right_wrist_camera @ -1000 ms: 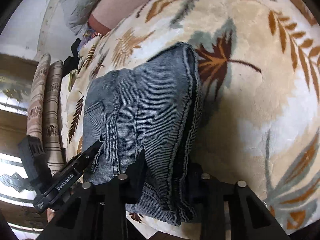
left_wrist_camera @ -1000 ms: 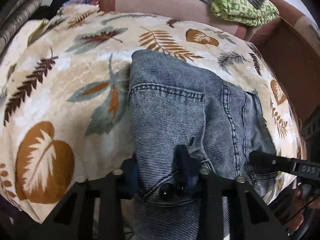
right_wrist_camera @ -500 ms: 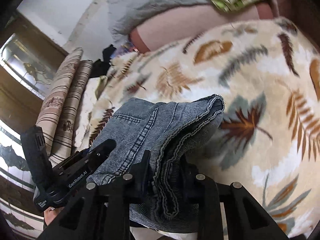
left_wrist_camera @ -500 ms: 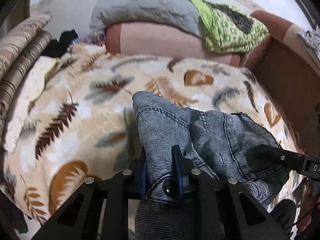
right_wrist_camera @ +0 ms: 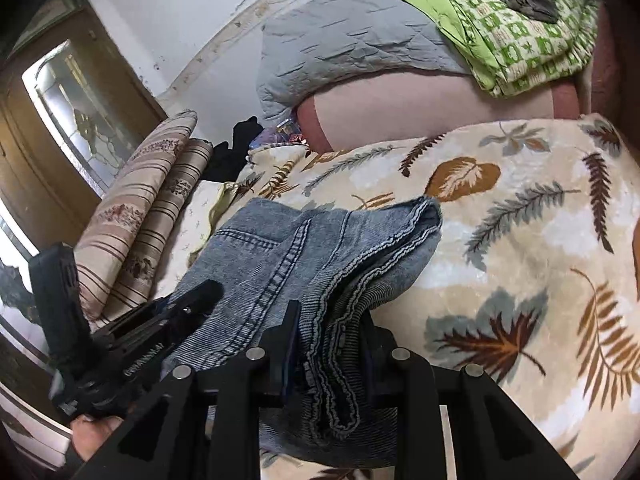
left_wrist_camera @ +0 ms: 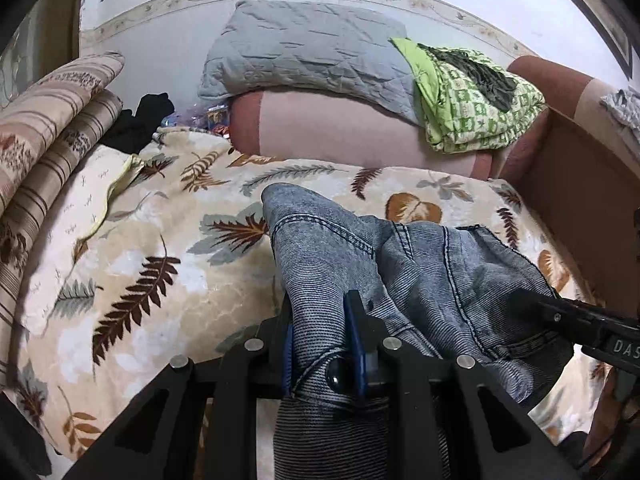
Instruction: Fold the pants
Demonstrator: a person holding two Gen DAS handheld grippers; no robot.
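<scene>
Folded grey-blue denim pants [left_wrist_camera: 420, 276] hang lifted above a leaf-print blanket [left_wrist_camera: 140, 264]. My left gripper [left_wrist_camera: 320, 340] is shut on the pants' near left edge by the waistband button. My right gripper [right_wrist_camera: 328, 344] is shut on the stacked layers at the pants' [right_wrist_camera: 304, 256] right edge. Each gripper shows in the other's view: the right one at the right of the left wrist view [left_wrist_camera: 576, 320], the left one at the lower left of the right wrist view [right_wrist_camera: 160, 324]. The far end of the pants droops toward the blanket [right_wrist_camera: 520, 272].
A pink bolster [left_wrist_camera: 340, 128] lies at the back with a grey quilted pillow [left_wrist_camera: 308, 52] and a green patterned cloth [left_wrist_camera: 476, 96] on it. Striped rolled cushions [left_wrist_camera: 44, 128] line the left. A brown wooden side [left_wrist_camera: 580, 208] is at the right. A door [right_wrist_camera: 52, 128] stands at far left.
Both grippers have risen and tilted up, lifting the near end of the pants off the blanket. The pants now bunch and hang between the grippers. The back wall and pillows have come into view.
</scene>
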